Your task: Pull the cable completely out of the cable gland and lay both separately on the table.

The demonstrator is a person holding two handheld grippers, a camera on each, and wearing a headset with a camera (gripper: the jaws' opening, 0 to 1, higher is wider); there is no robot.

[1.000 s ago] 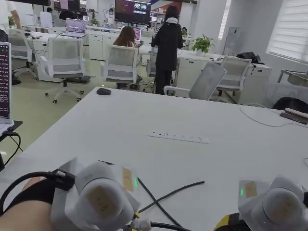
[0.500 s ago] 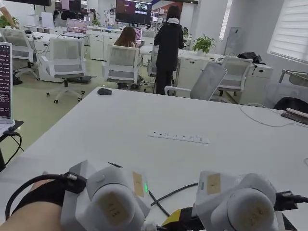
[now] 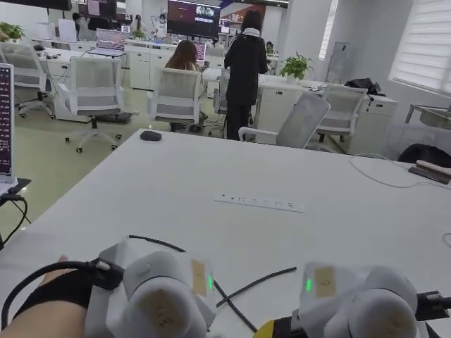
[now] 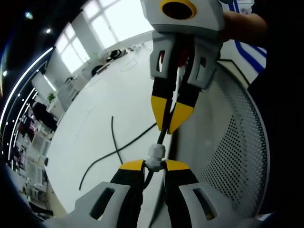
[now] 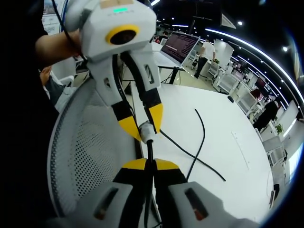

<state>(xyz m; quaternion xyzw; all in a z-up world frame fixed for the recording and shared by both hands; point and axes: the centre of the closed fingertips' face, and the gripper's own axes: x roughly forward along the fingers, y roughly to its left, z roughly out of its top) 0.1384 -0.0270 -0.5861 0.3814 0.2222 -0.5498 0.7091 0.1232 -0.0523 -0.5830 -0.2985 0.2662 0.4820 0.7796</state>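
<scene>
In the left gripper view my left gripper [image 4: 155,165] is shut on the white cable gland [image 4: 154,156]. A black cable [image 4: 161,137] runs out of the gland's far end. My right gripper [image 4: 168,128] comes down from above and is shut on that cable just past the gland. In the right gripper view my right gripper [image 5: 149,164] pinches the cable [image 5: 150,151], and the left gripper [image 5: 146,134] holds the gland [image 5: 145,129] right above it. The cable's loose length [image 3: 261,280] trails across the white table [image 3: 282,169].
Both grippers hang over a white mesh chair [image 4: 232,142] at the table's near edge. A flat power strip [image 3: 259,203] lies mid-table and a dark mouse [image 3: 150,135] at the far edge. Office chairs [image 3: 176,95] and people stand beyond.
My right gripper has come in from the right edge to sit close beside the left one. The loose cable on the table has shifted a little.
</scene>
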